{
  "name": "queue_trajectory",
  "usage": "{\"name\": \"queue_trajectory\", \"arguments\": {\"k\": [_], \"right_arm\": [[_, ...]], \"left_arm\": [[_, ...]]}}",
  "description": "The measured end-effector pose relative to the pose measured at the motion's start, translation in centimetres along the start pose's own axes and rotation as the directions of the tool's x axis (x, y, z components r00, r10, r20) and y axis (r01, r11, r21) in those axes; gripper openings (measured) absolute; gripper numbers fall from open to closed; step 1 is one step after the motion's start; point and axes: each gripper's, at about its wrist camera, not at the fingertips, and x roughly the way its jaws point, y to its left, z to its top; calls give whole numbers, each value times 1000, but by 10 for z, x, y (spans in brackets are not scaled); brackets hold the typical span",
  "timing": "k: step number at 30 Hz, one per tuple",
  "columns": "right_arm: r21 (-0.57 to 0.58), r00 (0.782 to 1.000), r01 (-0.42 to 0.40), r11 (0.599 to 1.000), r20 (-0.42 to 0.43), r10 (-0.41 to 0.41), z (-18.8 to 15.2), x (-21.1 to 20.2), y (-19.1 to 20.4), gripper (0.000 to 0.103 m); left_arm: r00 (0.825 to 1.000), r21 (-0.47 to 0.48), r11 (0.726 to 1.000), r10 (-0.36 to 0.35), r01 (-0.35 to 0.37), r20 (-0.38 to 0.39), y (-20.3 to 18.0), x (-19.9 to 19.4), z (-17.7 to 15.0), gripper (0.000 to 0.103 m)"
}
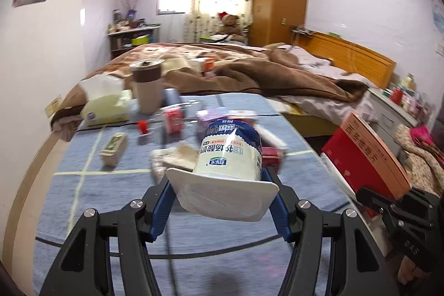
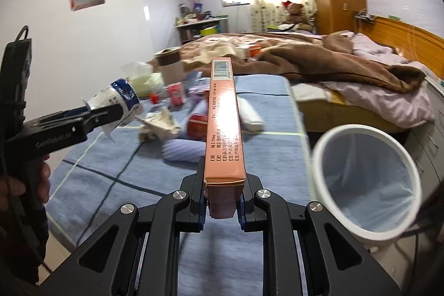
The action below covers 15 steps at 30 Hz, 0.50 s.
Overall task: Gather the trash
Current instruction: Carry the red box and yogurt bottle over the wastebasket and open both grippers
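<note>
My left gripper is shut on a white and blue yogurt cup, held on its side above the blue tablecloth. It also shows in the right wrist view at the left. My right gripper is shut on a long orange medicine box, held edge-up above the table; the box also shows in the left wrist view. A white trash bin with a clear liner stands open just right of the table.
The table holds crumpled paper, red boxes, a white packet, a tissue pack, a tall cup and a small beige box. An unmade bed lies behind.
</note>
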Motion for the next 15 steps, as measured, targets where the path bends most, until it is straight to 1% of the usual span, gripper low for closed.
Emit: {"name": "queue_trajectory", "arguments": {"k": [7, 11, 15], "right_arm": [[48, 996, 90, 995, 16, -91, -2, -13, -36, 17], [79, 989, 147, 986, 10, -148, -3, -16, -57, 17], [112, 981, 195, 974, -2, -196, -4, -17, -75, 17]], "left_arm": [[996, 67, 993, -92, 92, -11, -55, 12, 3, 64], [989, 95, 984, -149, 151, -22, -86, 21, 4, 64], [981, 125, 974, -189, 192, -35, -112, 29, 5, 64]]}}
